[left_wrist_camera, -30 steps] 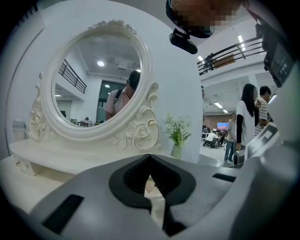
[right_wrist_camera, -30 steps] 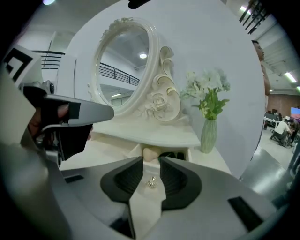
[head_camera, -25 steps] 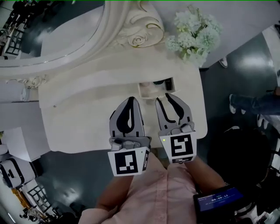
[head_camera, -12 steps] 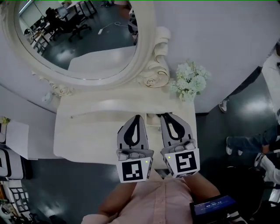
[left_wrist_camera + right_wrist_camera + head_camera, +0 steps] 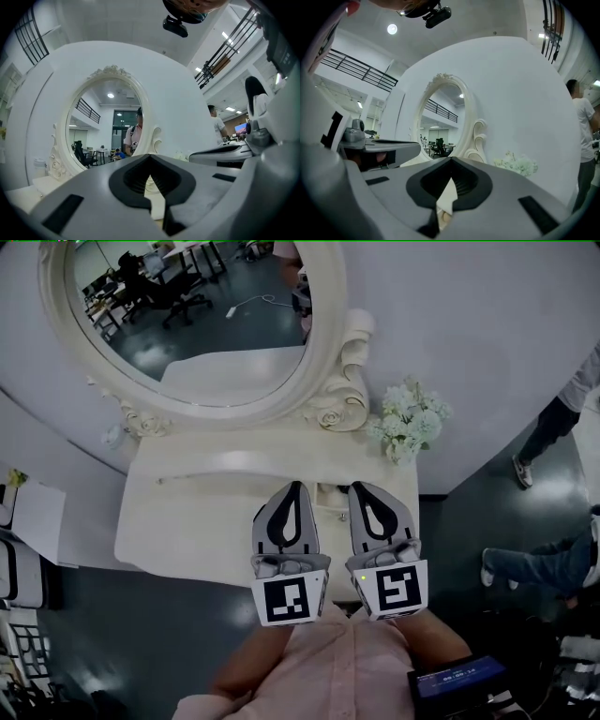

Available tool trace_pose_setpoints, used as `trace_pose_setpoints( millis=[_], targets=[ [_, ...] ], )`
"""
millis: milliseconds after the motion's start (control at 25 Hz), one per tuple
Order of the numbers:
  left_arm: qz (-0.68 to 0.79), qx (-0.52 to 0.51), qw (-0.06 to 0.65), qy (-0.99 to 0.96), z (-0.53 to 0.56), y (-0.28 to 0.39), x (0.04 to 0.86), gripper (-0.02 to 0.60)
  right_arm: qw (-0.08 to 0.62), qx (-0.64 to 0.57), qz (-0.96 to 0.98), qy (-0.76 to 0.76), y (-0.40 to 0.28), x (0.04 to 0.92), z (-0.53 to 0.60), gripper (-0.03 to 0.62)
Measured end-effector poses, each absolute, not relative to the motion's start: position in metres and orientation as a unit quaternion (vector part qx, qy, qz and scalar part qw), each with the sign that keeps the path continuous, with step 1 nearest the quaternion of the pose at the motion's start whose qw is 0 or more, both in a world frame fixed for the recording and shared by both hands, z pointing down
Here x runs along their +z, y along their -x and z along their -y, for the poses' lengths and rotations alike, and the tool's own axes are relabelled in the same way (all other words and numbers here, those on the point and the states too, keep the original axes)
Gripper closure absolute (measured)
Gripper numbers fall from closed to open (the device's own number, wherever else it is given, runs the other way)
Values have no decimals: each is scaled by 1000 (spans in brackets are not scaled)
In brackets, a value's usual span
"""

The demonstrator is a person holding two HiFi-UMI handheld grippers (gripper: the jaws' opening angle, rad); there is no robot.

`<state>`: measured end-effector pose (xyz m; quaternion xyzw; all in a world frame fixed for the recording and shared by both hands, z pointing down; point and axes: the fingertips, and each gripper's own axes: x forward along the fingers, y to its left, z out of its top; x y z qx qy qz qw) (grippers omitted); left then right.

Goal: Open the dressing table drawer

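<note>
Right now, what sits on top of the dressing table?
Oval mirror and white flowers at the back. Left tongs and right tongs hide most of a small opening.

Your desk [image 5: 178, 531] shows smooth cream paint with a soft sheen; its mirror [image 5: 206, 324] is glossy glass; the floor [image 5: 141, 634] is dark and polished; your left claw [image 5: 294, 487] and right claw [image 5: 357, 487] are matt grey plastic with ribbed black pads [image 5: 464, 185]

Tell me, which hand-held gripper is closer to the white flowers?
The right hand-held gripper, on the flower side of the dressing table; the left hand-held gripper is farther from the white flowers.
</note>
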<state>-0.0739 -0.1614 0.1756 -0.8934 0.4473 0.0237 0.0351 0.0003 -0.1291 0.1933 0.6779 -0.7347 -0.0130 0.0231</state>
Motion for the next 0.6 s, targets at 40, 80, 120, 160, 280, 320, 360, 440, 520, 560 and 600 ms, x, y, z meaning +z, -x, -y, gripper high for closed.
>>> trace_pose_setpoints(
  millis=[40, 80, 120, 160, 280, 320, 360, 440, 520, 560, 600],
  targets=[
    [-449, 24, 35, 893, 162, 74, 176, 574, 21, -19, 735, -677, 0, 192, 129, 576],
    [-450, 25, 35, 892, 162, 74, 176, 574, 19, -25, 736, -676, 0, 190, 130, 576],
    [-451, 25, 35, 891, 162, 75, 176, 574, 17, -29, 736, -676, 0, 189, 130, 576],
    [-452, 25, 36, 891, 162, 75, 175, 574, 16, -29, 736, -676, 0, 189, 131, 576],
    [-453, 23, 35, 890, 162, 74, 177, 574, 24, -11, 739, -673, -1, 196, 130, 576],
    [-453, 22, 34, 890, 163, 73, 177, 574, 24, -7, 740, -672, -1, 197, 130, 576],
    [-453, 22, 34, 890, 163, 73, 178, 574, 23, -7, 741, -671, 0, 197, 131, 576],
    [-453, 20, 34, 890, 164, 73, 179, 574, 20, -11, 743, -669, 0, 195, 132, 576],
    [-454, 19, 33, 890, 165, 72, 179, 574, 20, -11, 743, -668, 0, 195, 134, 576],
    [-453, 19, 33, 890, 166, 72, 180, 574, 21, -10, 744, -668, 0, 196, 134, 576],
    [-453, 19, 33, 891, 166, 72, 180, 574, 22, -9, 743, -668, -1, 197, 135, 576]
  ],
)
